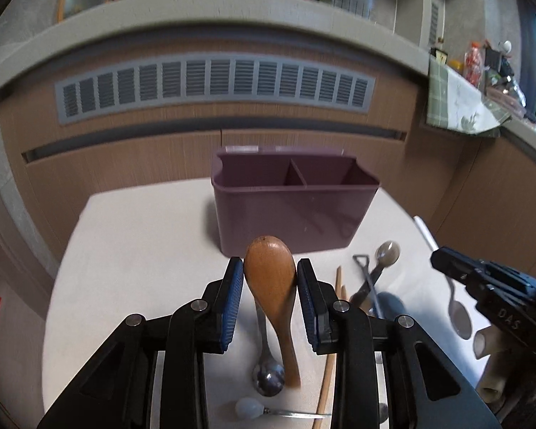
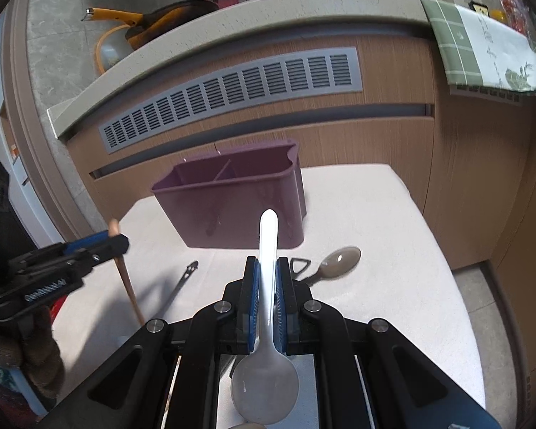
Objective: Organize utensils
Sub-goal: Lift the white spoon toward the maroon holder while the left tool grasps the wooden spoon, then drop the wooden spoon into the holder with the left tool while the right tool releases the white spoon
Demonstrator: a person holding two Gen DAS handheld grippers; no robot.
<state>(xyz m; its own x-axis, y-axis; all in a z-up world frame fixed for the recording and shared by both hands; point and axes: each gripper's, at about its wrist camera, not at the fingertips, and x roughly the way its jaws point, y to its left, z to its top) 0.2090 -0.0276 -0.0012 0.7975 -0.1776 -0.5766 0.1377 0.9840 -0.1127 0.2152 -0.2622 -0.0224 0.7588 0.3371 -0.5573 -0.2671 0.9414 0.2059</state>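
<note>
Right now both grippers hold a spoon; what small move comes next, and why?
Probably carry the left gripper, shut on the brown wooden spoon, forward over the purple plastic two-compartment caddy: its compartments look open, and it stands directly ahead on the white table.

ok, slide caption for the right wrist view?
Right gripper clamps a white spoon by its handle, facing the purple caddy.

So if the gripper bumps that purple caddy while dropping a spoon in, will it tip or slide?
The purple caddy looks like thin plastic and seems empty, so probably light; it may slide on the white table. Its wide, flat base suggests tipping is unlikely.
</note>
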